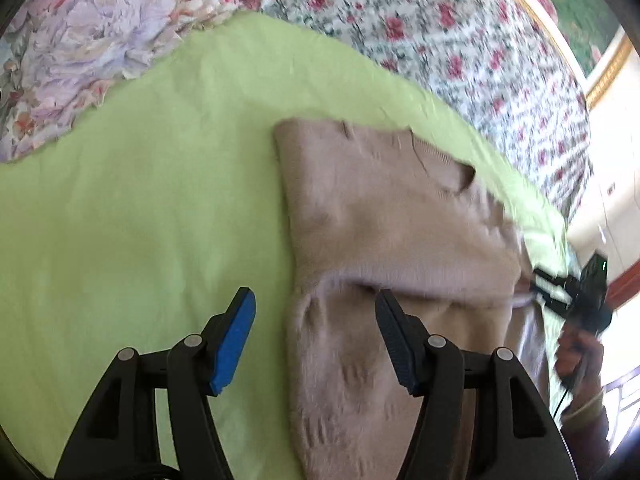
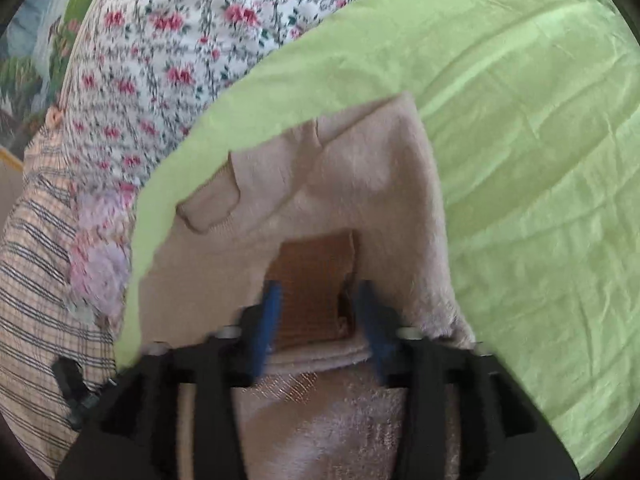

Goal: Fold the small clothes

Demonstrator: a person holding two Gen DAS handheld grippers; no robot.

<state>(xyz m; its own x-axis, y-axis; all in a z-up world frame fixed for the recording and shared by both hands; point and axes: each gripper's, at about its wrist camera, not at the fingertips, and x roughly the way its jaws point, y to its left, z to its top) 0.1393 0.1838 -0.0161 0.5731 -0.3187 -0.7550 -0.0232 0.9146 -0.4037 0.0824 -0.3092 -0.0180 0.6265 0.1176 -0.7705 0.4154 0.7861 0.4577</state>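
Observation:
A beige fuzzy garment (image 1: 380,208) lies partly folded on a light green cloth (image 1: 140,208). My left gripper (image 1: 316,320) is open above the garment's left edge and holds nothing. In the right wrist view, my right gripper (image 2: 320,312) is open, its blue pads on either side of a brown patch (image 2: 316,276) on the beige garment (image 2: 360,184); the cloth lies between the jaws, unpinched. My right gripper also shows in the left wrist view (image 1: 540,284) at the garment's right edge, with a hand (image 1: 576,352) behind it.
The green cloth (image 2: 540,160) covers a bed with a floral sheet (image 1: 460,48) and a floral pillow or quilt (image 1: 80,40). A plaid cloth (image 2: 36,248) lies at the left in the right wrist view. A white cabinet (image 1: 612,184) stands beyond the bed's edge.

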